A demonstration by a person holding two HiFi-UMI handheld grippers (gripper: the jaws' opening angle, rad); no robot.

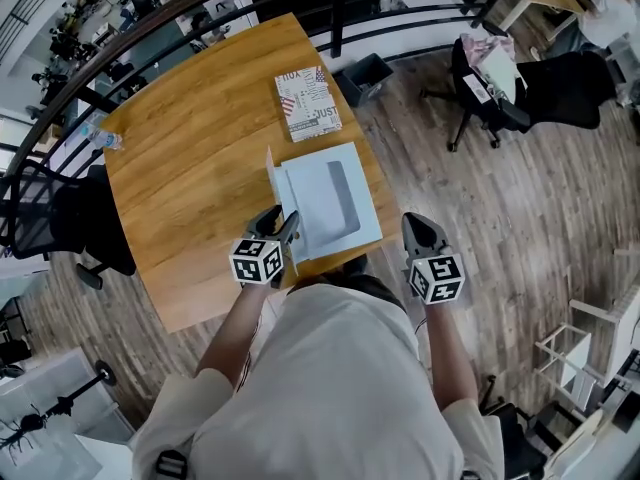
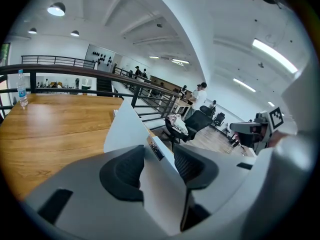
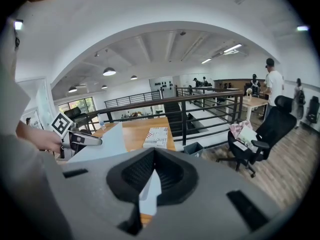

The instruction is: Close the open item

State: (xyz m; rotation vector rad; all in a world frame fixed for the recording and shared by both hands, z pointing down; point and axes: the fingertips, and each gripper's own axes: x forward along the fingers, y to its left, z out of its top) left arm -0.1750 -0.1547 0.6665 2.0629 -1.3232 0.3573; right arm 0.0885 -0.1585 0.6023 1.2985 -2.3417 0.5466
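Head view, looking steeply down: a white box (image 1: 350,230) lies open at the near edge of a wooden tabletop (image 1: 190,168), its lid (image 1: 270,176) standing upright along its left side and seen almost edge-on, so the lid's face cannot be read from here. A grey rounded rectangle shows inside the box; whether it is a recess or an object cannot be told. The left gripper (image 1: 285,220) meets the near end of the lid. In the left gripper view the lid (image 2: 127,126) runs between the two dark pads of that gripper (image 2: 159,149), which are drawn in narrow against either face of the panel; a small label on the lid's edge is too small to read. The right gripper (image 1: 413,222) hangs just off the tabletop's right edge, apart from the box. In the right gripper view its (image 3: 151,154) pads meet at the tips with nothing between them, and the hollow below them shows only a pale sliver of the box beyond. A printed book (image 1: 308,103) lies farther back on the tabletop, and a water bottle (image 1: 100,138) stands near the far left edge. The person's body covers the tabletop's near edge.
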